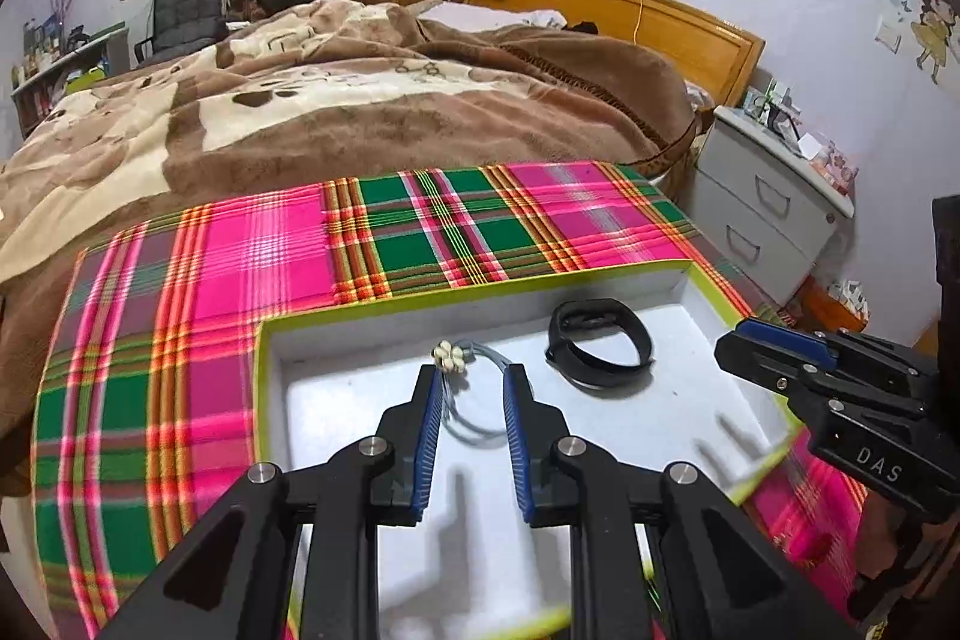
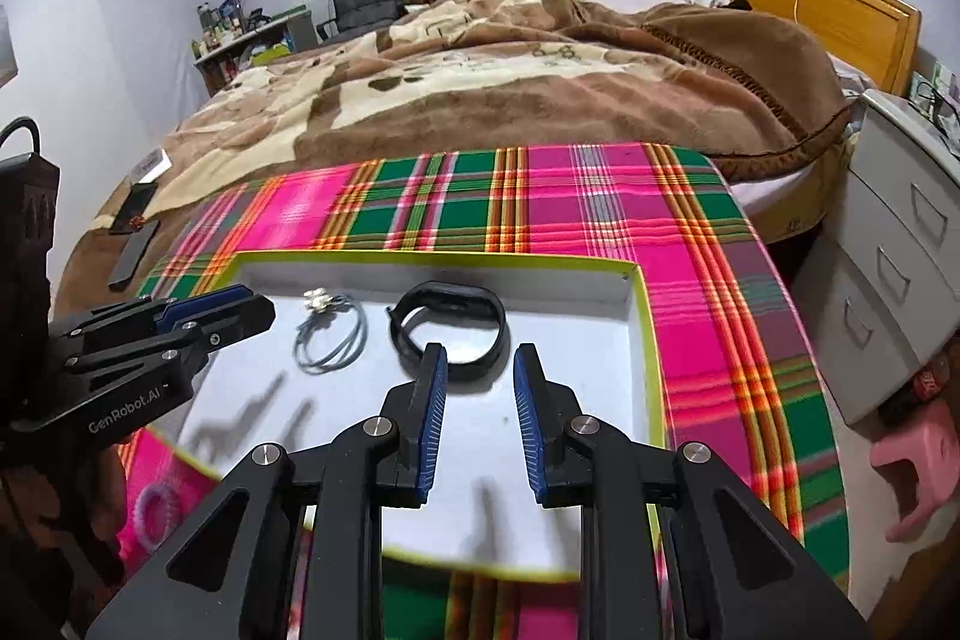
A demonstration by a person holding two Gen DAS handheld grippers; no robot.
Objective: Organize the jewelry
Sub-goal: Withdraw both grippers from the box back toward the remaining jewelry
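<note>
So the cord bracelet with the little bead flower is lying flat in the white tray, towards the far left part of it, and our left gripper is right over it. From the left wrist view the cord loops run between the two blue pads, flower end just past the left fingertip, so the bracelet's long way points pretty much straight ahead along the fingers. Jaws are spread wide, nothing pinched. We can't really tell whether the tips are touching the cord or just hanging above it.

Right next to it, on the right side, is the black band, an oval lying flat with its long axis going left to right. Our right gripper sits just in front of that one, jaws also wide apart and holding nothing.

So each hand is lined up with its own piece, and the left is the nearer one for the bracelet. If we were going to lift it, we'd guess closing straight in would catch the cord loops, but thin cord like that could slip out flat between the pads.

Tray sits on the plaid cloth over the worktop, bed behind. There's also a purple ring thing on the cloth outside the tray, near left, probably still to sort.
</note>
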